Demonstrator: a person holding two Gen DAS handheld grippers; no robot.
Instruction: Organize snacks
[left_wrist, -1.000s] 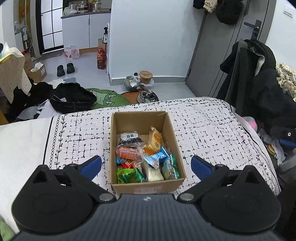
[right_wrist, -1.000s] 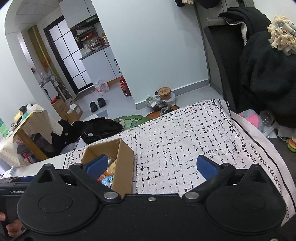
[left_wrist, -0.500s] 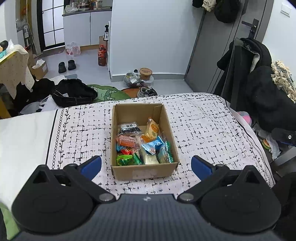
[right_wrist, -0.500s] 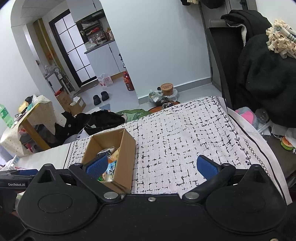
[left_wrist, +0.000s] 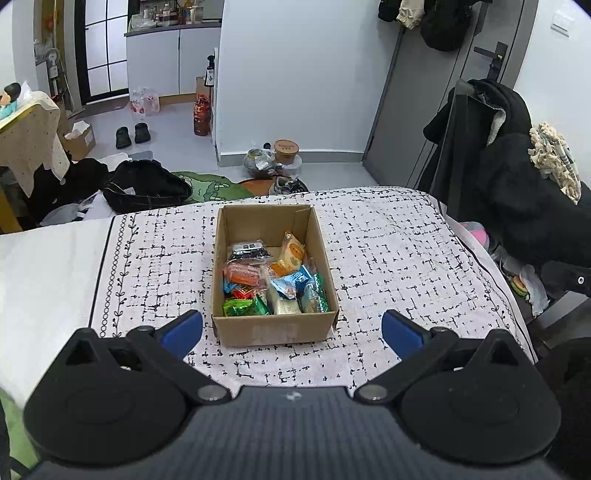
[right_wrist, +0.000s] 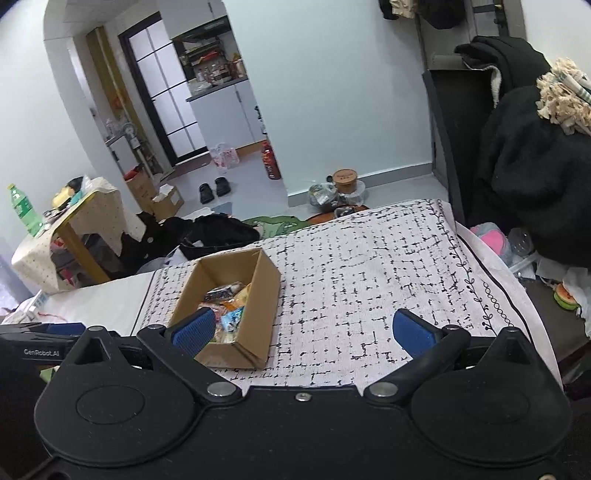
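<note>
From the left wrist camera, the left gripper (left_wrist: 291, 328) is spread wide with nothing between its blue pads (left_wrist: 183, 328), held above the near edge of a bed covered by a white cloth with black dashes (left_wrist: 388, 258). A cardboard box (left_wrist: 275, 330) sits on that cloth straight ahead, centred between the two fingers and apart from them. The snacks (left_wrist: 275, 282) lie heaped in the near half of the box: a black packet at the back, an orange-and-cream one leaning on the right wall, red, blue and green wrappers in front. From the right wrist camera, the right gripper (right_wrist: 303, 330) is likewise released and empty. The box (right_wrist: 258, 306) lies ahead to its left, partly behind the left blue pad (right_wrist: 195, 328), with the snacks (right_wrist: 225, 302) visible inside. The bare patterned cloth (right_wrist: 369, 280) fills the space between the fingers.
</note>
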